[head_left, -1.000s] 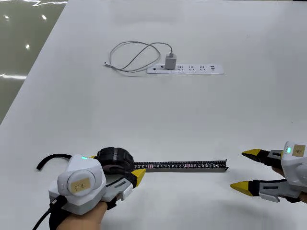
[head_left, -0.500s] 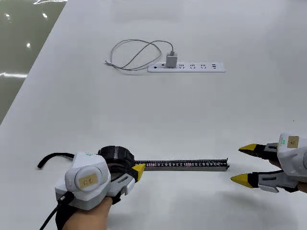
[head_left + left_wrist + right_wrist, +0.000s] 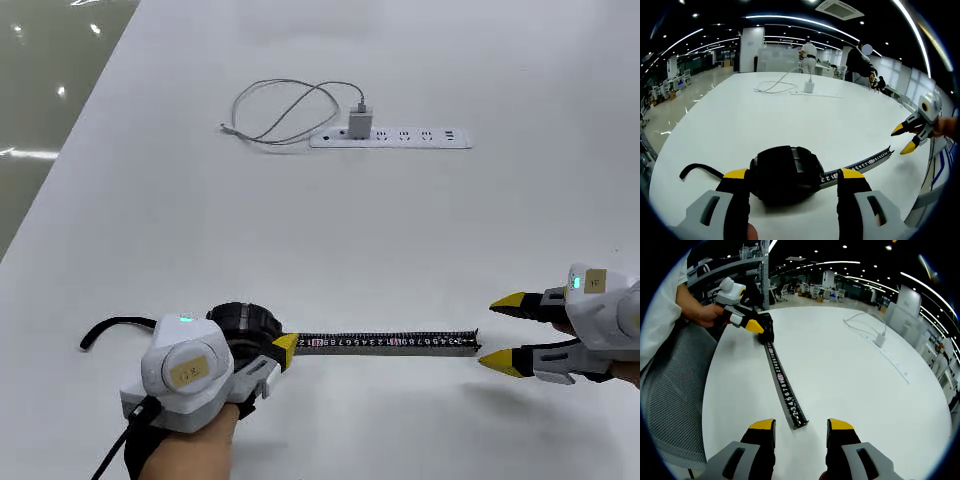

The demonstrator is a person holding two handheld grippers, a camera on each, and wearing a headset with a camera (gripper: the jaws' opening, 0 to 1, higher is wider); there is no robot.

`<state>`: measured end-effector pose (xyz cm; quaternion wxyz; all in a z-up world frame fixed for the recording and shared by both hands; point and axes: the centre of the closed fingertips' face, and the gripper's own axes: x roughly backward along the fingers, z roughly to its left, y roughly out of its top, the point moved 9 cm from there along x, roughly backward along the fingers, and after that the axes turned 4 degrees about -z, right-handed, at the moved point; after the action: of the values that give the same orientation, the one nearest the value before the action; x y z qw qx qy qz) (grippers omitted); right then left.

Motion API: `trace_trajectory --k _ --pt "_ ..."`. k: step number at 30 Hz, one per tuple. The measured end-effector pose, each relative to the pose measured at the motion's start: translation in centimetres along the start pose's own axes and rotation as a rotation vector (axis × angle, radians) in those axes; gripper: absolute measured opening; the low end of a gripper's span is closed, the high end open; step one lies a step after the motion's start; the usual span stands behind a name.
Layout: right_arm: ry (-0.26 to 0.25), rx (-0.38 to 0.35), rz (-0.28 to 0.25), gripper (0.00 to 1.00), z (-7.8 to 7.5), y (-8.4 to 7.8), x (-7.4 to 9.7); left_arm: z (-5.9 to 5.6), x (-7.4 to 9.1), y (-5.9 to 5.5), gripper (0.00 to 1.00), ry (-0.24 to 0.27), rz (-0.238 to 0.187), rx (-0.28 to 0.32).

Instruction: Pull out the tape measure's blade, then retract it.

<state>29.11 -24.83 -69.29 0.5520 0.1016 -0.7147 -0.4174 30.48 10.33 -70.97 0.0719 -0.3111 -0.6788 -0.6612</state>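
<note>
White table (image 3: 420,230) carries everything; far across it lies a power strip (image 3: 400,138) with a charger and looped cable, well clear of the work.

Left gripper (image 3: 793,175) sits at the near left. Its jaws stand on either side of the black case (image 3: 243,328) and look clamped on it, pinning it to the table. Right gripper (image 3: 500,331) is at the near right with its jaws apart and nothing between them.

From the case the blade (image 3: 385,342) runs flat along the table towards the right gripper, part-way out, its long axis crossing in front of the person from left to right. A black strap (image 3: 105,330) trails off the other side of the case.

Blade end (image 3: 799,423) is what matters now. In the right gripper view it lies just ahead of the yellow tips, in line with the gap between them, apart from both. The right gripper is by far the nearer to it, and the blade points straight at it. My reading is that closing on that end calls for a short move forward along the blade's own line, while the left keeps the case from sliding.
</note>
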Motion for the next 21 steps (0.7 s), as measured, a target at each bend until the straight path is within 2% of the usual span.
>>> trace_trajectory --k 8,21 --pt "0.038 0.031 0.029 0.32 -0.5 0.1 -0.7 0.2 -0.3 0.0 0.65 0.025 0.005 0.027" --pt "0.098 0.072 0.071 0.25 -1.1 0.1 -1.5 0.9 -0.9 -0.2 0.60 0.026 0.020 0.075"
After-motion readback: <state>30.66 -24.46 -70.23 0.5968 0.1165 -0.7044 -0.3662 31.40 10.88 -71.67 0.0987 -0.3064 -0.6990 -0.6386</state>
